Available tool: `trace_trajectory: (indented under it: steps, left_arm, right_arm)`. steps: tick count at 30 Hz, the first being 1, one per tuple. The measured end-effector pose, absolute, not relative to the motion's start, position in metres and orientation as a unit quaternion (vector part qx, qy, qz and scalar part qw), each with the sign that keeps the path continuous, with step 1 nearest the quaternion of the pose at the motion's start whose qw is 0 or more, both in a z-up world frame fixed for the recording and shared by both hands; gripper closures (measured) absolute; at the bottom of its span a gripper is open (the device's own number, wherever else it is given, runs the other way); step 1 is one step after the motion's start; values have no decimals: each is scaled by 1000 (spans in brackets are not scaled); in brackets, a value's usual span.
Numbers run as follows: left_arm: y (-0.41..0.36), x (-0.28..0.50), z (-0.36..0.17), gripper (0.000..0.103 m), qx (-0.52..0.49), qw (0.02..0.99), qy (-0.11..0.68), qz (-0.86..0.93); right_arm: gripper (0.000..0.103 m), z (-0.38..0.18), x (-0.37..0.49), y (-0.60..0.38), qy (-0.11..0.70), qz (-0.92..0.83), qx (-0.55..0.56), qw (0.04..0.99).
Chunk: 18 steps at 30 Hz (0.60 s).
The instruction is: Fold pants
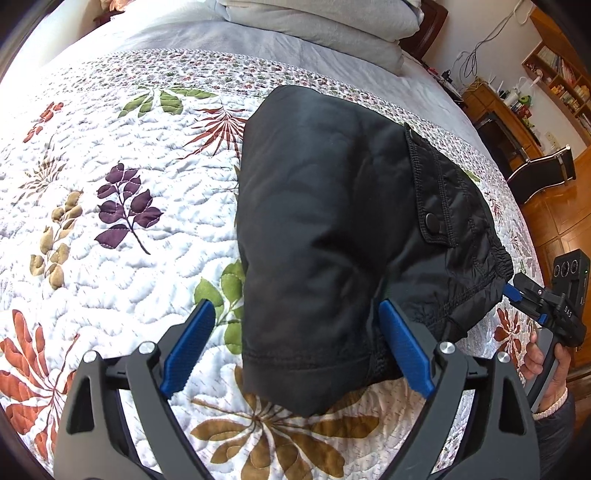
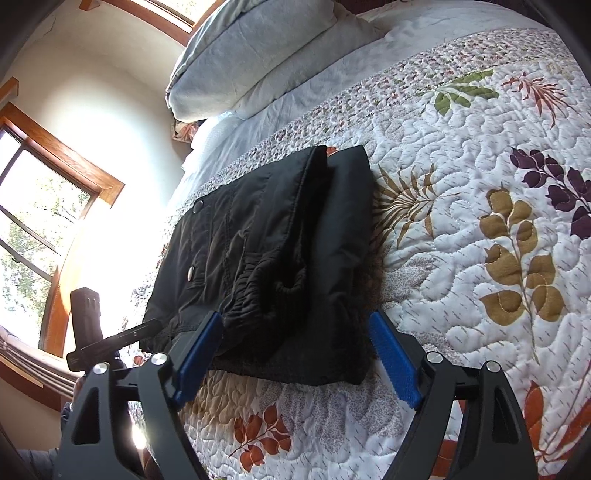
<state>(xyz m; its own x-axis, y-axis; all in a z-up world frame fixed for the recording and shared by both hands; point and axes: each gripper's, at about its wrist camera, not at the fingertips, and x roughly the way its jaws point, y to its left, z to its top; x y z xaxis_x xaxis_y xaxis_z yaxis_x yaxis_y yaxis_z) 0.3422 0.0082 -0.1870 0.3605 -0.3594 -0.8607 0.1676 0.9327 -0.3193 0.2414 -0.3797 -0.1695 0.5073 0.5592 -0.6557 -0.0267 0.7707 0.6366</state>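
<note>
The black pants lie folded into a compact bundle on the floral quilt; a pocket flap with a snap button and the elastic waistband face the right side. My left gripper is open, its blue pads on either side of the bundle's near end, holding nothing. The right gripper shows at the waistband edge in the left wrist view. In the right wrist view the pants sit just ahead of my open right gripper, whose blue pads flank the waistband end.
Pillows and a folded grey duvet are stacked at the head of the bed. A wooden desk and shelves stand beyond the bed's right side. A window is on the other side.
</note>
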Motion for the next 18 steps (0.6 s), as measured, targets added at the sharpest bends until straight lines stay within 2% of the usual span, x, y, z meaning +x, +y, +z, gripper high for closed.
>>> trace_trajectory:
  steps: [10,18]
  left_arm:
    - [29,315,-176,11,-97,822,540,-154]
    - [57,288,-166,11,-88,830,538,-114]
  right_arm:
    - [20,-158,204,-407,449,142,305,828]
    - [14,-145,162,-423,443,100,297,840]
